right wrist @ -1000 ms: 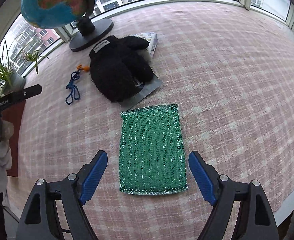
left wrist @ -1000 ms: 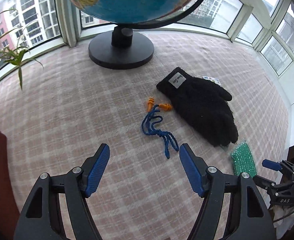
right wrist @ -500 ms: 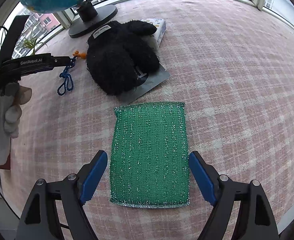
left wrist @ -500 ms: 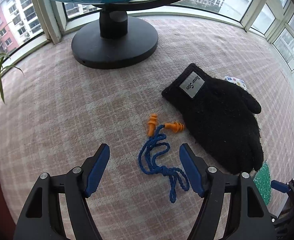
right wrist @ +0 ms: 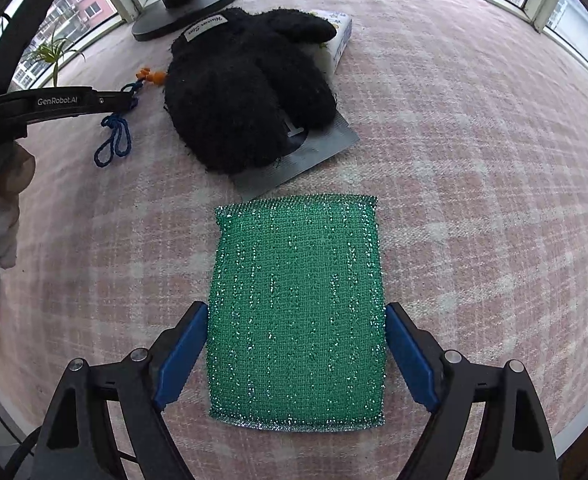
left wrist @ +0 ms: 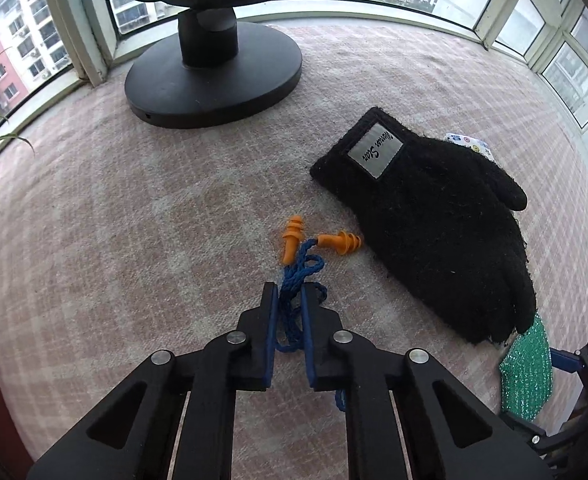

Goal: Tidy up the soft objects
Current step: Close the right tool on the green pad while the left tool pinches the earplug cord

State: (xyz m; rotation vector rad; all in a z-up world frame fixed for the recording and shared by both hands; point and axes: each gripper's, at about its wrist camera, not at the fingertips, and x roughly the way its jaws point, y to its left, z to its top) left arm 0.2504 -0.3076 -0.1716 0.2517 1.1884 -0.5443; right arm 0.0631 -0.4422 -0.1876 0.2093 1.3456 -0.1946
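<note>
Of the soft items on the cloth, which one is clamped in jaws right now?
The blue earplug cord: the left gripper is shut on it. The green sponge only sits between the opening right jaws, and the black glove lies untouched.

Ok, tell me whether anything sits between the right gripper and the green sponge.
Nothing visible does. The right gripper straddles the green glittery mesh sponge, a blue pad on each side, jaws opening. The black fuzzy glove lies beyond, clear.

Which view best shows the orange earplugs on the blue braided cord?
The left wrist view: the orange earplugs lie clear ahead, their blue braided cord pinched in the left gripper. The right wrist view shows only small plugs and a cord loop.
</note>
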